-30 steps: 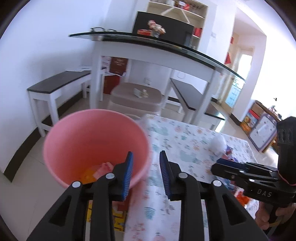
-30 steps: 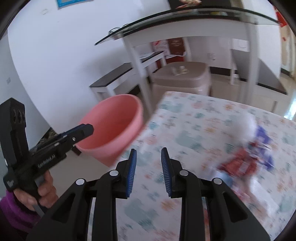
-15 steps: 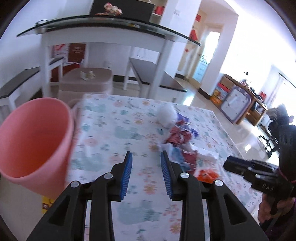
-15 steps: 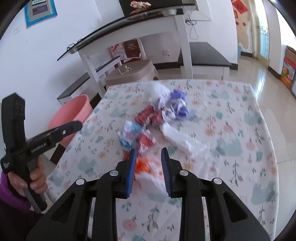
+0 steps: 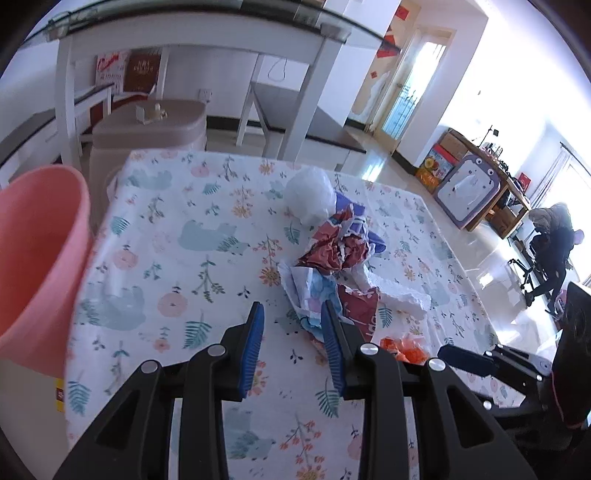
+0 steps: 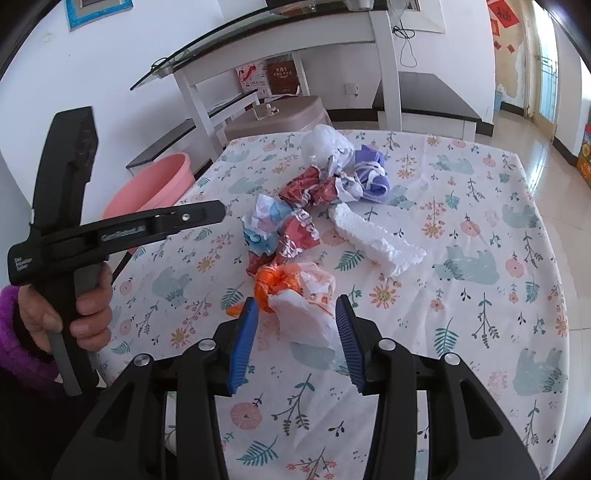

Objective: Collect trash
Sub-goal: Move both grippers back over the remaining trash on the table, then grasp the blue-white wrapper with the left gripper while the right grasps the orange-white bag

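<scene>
A heap of trash lies on the floral tablecloth (image 6: 461,258): a white plastic ball (image 6: 325,146), red wrappers (image 6: 310,188), a purple wrapper (image 6: 373,173), a white foam strip (image 6: 373,236) and an orange-and-white plastic bag (image 6: 299,295). My right gripper (image 6: 297,339) is open, its jaws either side of the near end of that bag. My left gripper (image 5: 293,343) is open and empty above the cloth, just left of a blue-and-white wrapper (image 5: 314,291). It also shows in the right wrist view (image 6: 207,216). A pink bucket (image 5: 37,258) stands off the table's left edge.
A beige plastic stool (image 5: 147,125) stands behind the table's far edge. A white glass-topped table (image 5: 207,33) and dark benches are beyond it. A person sits at the far right (image 5: 554,236) near shelves.
Both grippers have swung from the bucket to the trash heap. The right gripper has opened wider and closed in on the orange-and-white bag. The left has moved nearer the heap.
</scene>
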Demonstrator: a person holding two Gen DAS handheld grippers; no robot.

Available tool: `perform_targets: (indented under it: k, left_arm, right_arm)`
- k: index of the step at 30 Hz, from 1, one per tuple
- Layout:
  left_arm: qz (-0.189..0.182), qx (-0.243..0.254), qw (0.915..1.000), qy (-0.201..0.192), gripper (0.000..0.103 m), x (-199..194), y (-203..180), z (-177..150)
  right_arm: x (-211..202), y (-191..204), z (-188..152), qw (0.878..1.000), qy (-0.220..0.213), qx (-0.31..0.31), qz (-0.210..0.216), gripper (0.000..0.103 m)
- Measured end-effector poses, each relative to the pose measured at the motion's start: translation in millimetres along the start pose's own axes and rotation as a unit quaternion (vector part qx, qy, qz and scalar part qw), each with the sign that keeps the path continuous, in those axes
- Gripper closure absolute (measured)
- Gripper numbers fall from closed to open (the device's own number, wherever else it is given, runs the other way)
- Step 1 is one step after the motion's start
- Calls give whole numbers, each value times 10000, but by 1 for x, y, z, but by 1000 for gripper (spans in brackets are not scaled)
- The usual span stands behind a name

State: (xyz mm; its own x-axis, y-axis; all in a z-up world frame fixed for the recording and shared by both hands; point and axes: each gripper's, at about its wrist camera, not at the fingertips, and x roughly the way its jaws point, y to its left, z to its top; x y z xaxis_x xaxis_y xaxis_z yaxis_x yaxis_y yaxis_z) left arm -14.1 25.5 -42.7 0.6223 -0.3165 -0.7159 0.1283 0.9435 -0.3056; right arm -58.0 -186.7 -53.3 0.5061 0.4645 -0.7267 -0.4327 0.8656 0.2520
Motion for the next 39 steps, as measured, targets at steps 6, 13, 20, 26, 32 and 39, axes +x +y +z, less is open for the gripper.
perform_targets:
  k: [6, 13, 20, 26, 32, 39]
  left_arm:
    - [13, 29, 9995, 309, 72, 29, -11, 0]
    - [172, 206, 9990, 343, 73, 40, -26, -2]
    - [418, 307, 9986, -31, 96, 22, -24, 0]
    - [870, 357, 9942, -519, 96, 2, -12, 11]
    - [1282, 341, 9893, -605, 96, 0, -4, 15]
    - [1329, 283, 9890, -578, 96, -8, -8, 28]
  right_arm:
    - [10, 0, -3, 9998, 71, -170, -80, 59]
    - [18, -10, -5, 9999, 109, -99, -27, 71]
    - [-4, -25, -4, 9992, -364, 174, -9, 73]
    - [-27, -59, 7, 9900, -929, 628, -851, 73]
    - [-15, -87, 17, 9824, -824, 867, -1432, 73]
    - [-5, -97, 24, 9806, -609, 1129, -1480, 73]
